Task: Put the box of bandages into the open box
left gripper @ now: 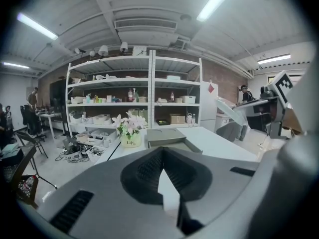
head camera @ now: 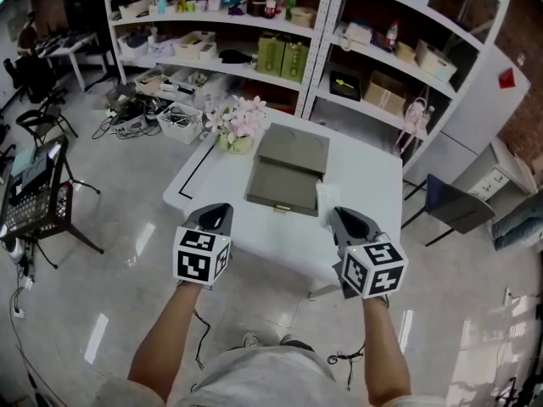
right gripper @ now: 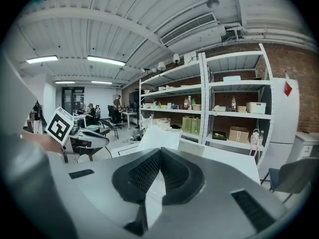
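Two tools [head camera: 214, 215] [head camera: 349, 221], one open box [head camera: 287, 176], one flower pot [head camera: 237, 141], one table [head camera: 366, 185].

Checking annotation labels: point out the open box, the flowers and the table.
open box [head camera: 284, 188], head view, bare inside of near half
flowers [head camera: 240, 119], head view, the pink blooms
table [head camera: 366, 185], head view, bare top right of box

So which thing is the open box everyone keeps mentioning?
Find the white table in front of the tall white shelving. The open box lies flat in the middle of it, with its lid folded back towards the shelves. It is the only dull grey-green thing there: the pot of pink flowers to its left and the small white packet at its right are smaller and paler.
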Available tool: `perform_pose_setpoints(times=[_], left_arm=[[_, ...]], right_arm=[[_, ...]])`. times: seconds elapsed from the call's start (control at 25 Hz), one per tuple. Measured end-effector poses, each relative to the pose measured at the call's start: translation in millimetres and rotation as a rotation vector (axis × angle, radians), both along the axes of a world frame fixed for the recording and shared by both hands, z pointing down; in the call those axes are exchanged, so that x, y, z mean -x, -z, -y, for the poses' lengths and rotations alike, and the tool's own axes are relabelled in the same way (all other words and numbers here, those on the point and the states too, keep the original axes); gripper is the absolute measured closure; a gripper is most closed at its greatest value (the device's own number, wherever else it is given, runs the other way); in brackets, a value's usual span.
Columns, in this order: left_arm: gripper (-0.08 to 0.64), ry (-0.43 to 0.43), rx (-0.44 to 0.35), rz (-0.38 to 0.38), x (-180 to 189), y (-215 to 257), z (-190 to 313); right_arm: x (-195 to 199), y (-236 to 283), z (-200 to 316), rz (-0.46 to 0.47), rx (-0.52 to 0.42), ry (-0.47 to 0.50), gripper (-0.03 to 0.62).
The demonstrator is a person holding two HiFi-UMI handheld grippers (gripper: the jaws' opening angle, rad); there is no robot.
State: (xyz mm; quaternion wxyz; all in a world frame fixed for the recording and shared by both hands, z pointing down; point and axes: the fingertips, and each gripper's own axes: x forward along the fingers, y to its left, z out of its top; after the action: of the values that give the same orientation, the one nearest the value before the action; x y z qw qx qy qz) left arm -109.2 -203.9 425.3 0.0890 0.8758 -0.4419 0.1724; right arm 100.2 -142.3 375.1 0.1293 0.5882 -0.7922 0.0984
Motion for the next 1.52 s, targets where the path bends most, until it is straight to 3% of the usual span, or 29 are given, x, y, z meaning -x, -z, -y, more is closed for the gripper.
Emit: perform_pose_setpoints(times=[0.68,1.52], left_arm=[[0.555,0.061,0.016,0.0,25,-15,55],[0.555,0.097,0.077,0.036,-11,-43,161]], right_arm=[[21,-9,84,-0.107,0.049,0.132,0.589],[4,-72,193,-0.188,0.223,0.303,0.589]])
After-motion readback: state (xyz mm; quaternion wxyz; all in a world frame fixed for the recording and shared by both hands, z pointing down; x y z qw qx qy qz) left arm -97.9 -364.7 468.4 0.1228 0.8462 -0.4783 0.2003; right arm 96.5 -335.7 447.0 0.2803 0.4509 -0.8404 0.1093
